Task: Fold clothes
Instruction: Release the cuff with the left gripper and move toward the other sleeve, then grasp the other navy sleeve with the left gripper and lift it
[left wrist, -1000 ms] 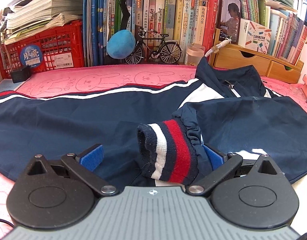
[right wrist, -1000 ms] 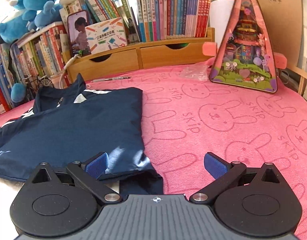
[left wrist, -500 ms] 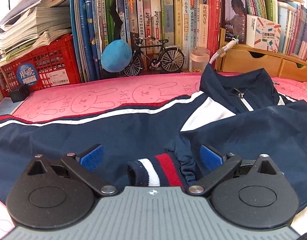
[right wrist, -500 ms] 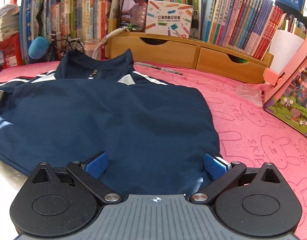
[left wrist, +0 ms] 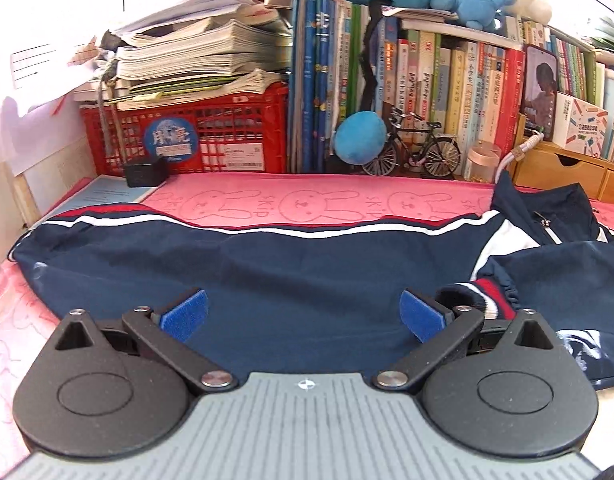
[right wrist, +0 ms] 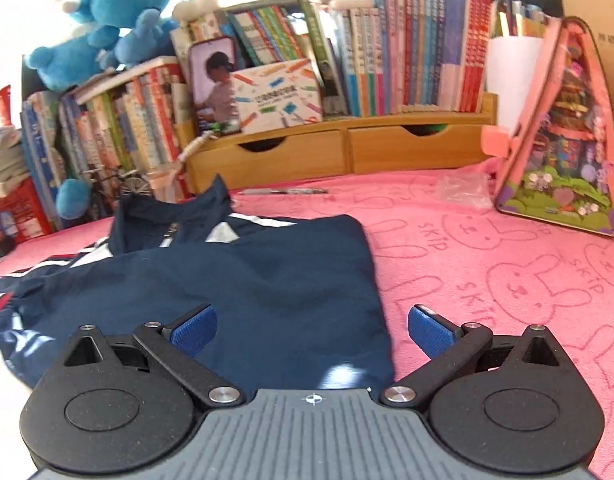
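Observation:
A navy jacket [left wrist: 291, 280] with white and red stripes lies on the pink bunny-print cloth [left wrist: 307, 204]. Its left sleeve stretches out to the left. The striped knit cuff [left wrist: 487, 300] of the folded-in sleeve rests just right of my left gripper [left wrist: 303, 316], which is open over the navy fabric with nothing between its fingers. In the right wrist view the folded right side of the jacket [right wrist: 275, 280] lies flat with the collar [right wrist: 175, 216] at the back. My right gripper [right wrist: 313, 330] hangs open over the jacket's near right corner, holding nothing.
A red crate [left wrist: 187, 136] with stacked papers, rows of books [left wrist: 427, 92], a model bicycle [left wrist: 411, 152] and a blue plush ball [left wrist: 359, 138] line the back. A wooden drawer unit [right wrist: 339, 152] and a pink triangular toy house [right wrist: 563, 152] stand at the right; a pen [right wrist: 291, 191] lies nearby.
My left gripper has swung left and back, so the striped cuff went from between its fingers to outside the right one. My right gripper has turned back toward the right, over the jacket's corner.

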